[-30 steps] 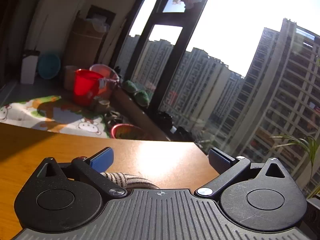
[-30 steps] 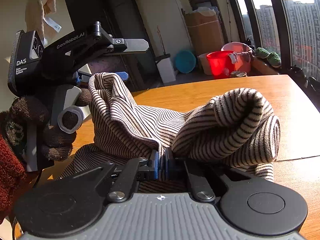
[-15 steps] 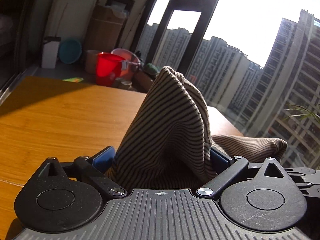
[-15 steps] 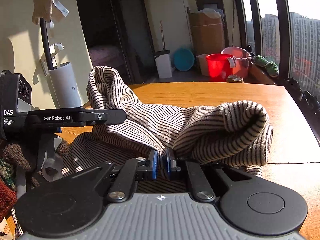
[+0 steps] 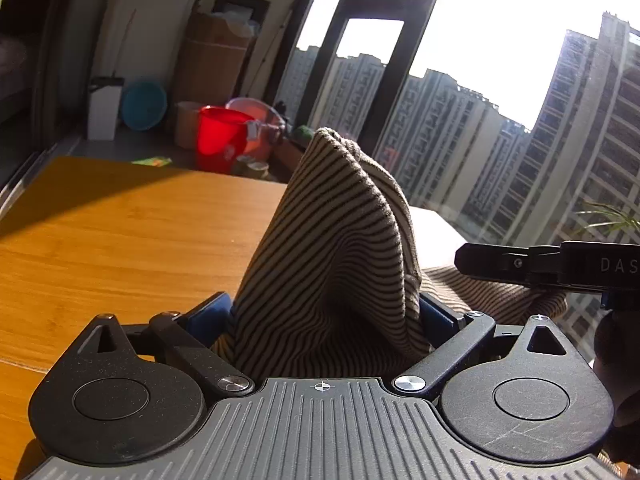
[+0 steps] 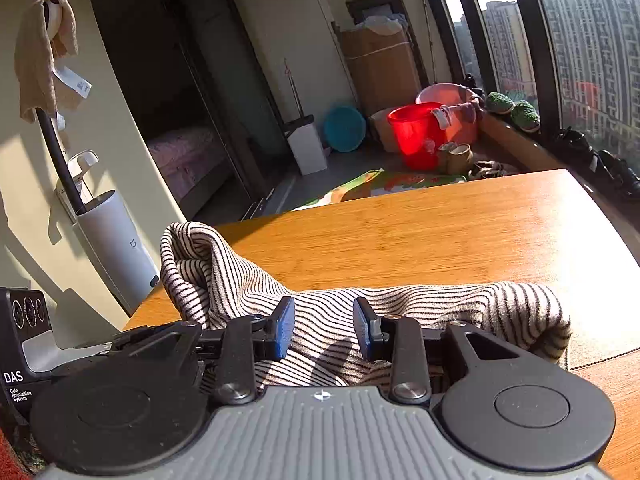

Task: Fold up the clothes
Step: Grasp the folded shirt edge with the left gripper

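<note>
**Striped garment bunched on the table between two grippers**

The right gripper [image 6: 324, 328] is opening, its pads clear of the striped garment [image 6: 320, 312] lying beneath them on the wooden table [image 6: 440, 232]. The left gripper [image 5: 324, 316] stands wide, with a peak of cloth between its jaws. Far off, a red bucket [image 6: 416, 132] stands on the floor; I cannot tell its contents.

Wooden table [image 6: 460, 240]; striped garment [image 6: 332, 312] atop
</note>
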